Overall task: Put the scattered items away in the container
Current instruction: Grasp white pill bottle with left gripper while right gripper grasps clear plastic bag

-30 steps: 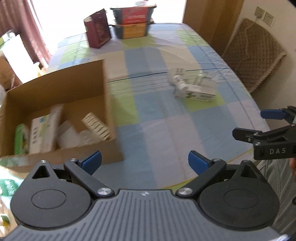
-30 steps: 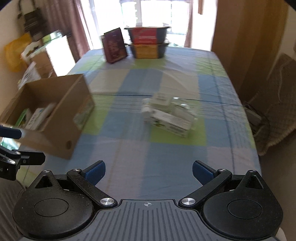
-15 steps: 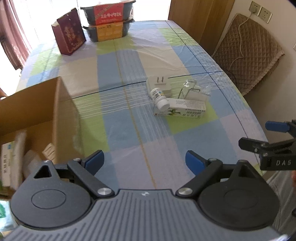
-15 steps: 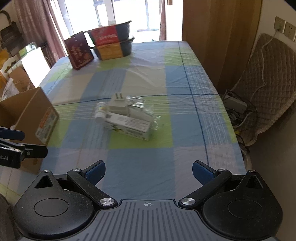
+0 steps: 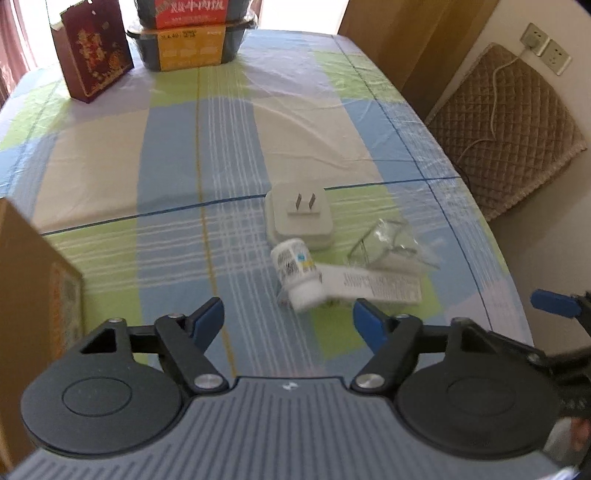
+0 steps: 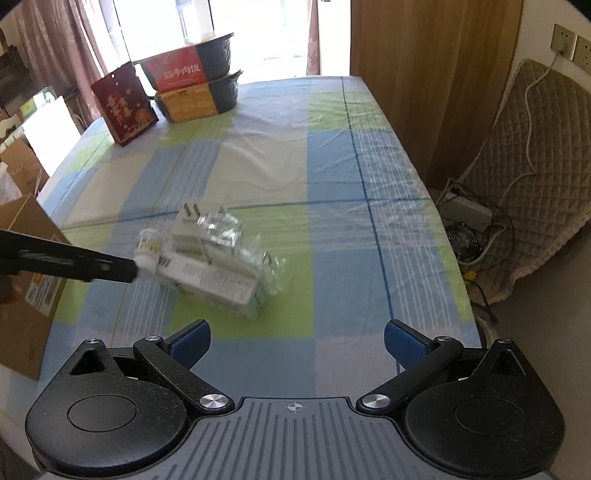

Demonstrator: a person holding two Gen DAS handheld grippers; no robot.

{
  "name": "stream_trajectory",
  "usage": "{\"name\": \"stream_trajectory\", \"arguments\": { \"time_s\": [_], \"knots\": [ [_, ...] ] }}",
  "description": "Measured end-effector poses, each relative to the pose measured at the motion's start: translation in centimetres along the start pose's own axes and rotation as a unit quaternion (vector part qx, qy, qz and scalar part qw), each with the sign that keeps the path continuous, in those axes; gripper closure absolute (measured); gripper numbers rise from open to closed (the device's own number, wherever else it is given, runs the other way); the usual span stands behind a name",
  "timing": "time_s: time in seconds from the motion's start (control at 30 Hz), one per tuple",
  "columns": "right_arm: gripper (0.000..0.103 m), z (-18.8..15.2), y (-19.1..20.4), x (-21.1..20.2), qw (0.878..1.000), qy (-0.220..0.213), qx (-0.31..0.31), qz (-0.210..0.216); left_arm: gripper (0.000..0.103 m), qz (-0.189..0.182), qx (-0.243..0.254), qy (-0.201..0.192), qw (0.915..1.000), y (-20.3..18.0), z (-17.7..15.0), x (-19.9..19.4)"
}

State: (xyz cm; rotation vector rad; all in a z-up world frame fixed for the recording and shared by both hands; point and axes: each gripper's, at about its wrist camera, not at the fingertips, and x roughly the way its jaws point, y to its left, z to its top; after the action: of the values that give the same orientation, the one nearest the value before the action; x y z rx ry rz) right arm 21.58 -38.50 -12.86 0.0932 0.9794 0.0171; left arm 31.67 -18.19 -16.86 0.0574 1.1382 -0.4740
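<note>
A small pile lies on the checked tablecloth: a white pill bottle [image 5: 297,275] [image 6: 147,248] on its side, a white plug adapter [image 5: 300,218] [image 6: 186,221] with prongs up, a long white carton [image 5: 373,287] [image 6: 218,282] and crumpled clear plastic [image 5: 393,242] [image 6: 236,236]. My left gripper [image 5: 288,319] is open just short of the bottle, nothing between its fingers. In the right wrist view a left gripper finger [image 6: 85,263] reaches the bottle's cap. My right gripper [image 6: 297,341] is open and empty, nearer than the carton. The cardboard box [image 5: 33,295] [image 6: 26,277] stands at the left edge.
At the far end of the table stand a dark red gift bag [image 5: 92,55] [image 6: 123,105] and two stacked food tubs [image 5: 192,33] [image 6: 195,86]. A quilted brown chair [image 5: 506,136] [image 6: 532,166] and cables on the floor sit beyond the right table edge.
The left gripper swung right, away from the box, and closed in on the bottle. The right gripper turned right too; the pile now sits closer in both views.
</note>
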Motion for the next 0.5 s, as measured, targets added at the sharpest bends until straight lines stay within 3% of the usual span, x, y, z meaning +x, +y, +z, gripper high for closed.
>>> {"name": "stream_trajectory", "arguments": {
  "time_s": [0.17, 0.4, 0.5],
  "knots": [
    [0.000, 1.0, -0.5, 0.6, 1.000, -0.015, 0.006, 0.013, 0.040, -0.015, -0.016, 0.007, 0.9997, 0.6, 1.4, 2.6],
    [0.000, 2.5, 0.0, 1.7, 0.999, -0.032, -0.012, 0.031, 0.079, -0.053, -0.036, 0.014, 0.9978, 1.6, 1.8, 4.1],
    [0.000, 2.9, 0.7, 2.3, 0.998, -0.039, -0.030, 0.042, 0.080, -0.057, -0.033, 0.006, 0.9978, 1.8, 1.9, 4.1]
  ]
}}
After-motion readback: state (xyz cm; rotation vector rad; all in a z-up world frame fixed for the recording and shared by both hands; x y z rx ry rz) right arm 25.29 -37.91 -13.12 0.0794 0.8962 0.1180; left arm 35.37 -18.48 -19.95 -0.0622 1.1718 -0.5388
